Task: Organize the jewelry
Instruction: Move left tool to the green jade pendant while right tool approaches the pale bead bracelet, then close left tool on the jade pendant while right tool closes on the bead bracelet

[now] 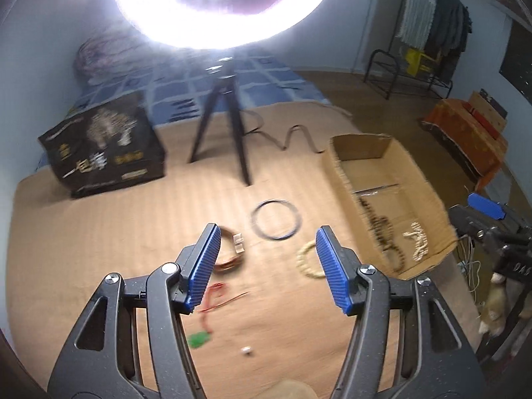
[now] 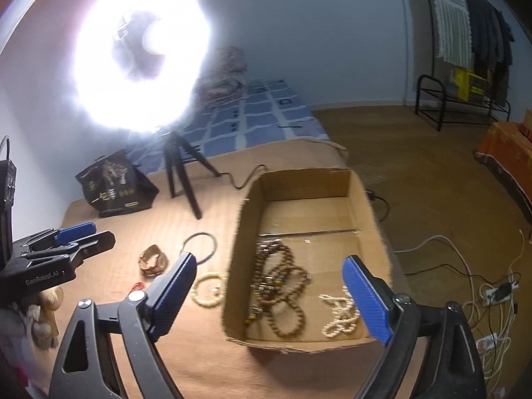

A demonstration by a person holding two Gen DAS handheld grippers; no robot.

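Gaping empty, the left tool (image 1: 267, 239) hovers just before the dark bangle (image 1: 276, 220); right tool (image 2: 267, 277) spread wide.

Beside the plain brown cardboard box (image 2: 365, 196) lie a pale cream bead bracelet (image 2: 207, 289) and a thin dark metal bangle (image 2: 199, 247). Inside the box lie brown wooden bead strands (image 2: 282, 286) and a whitish pearl strand (image 2: 339, 316). Beyond the box stands a black bag with gold print (image 2: 114, 188), before a blue-and-white checked bedsheet (image 2: 262, 113). Blue ribbed pads (image 1: 207, 262) line both black grippers.
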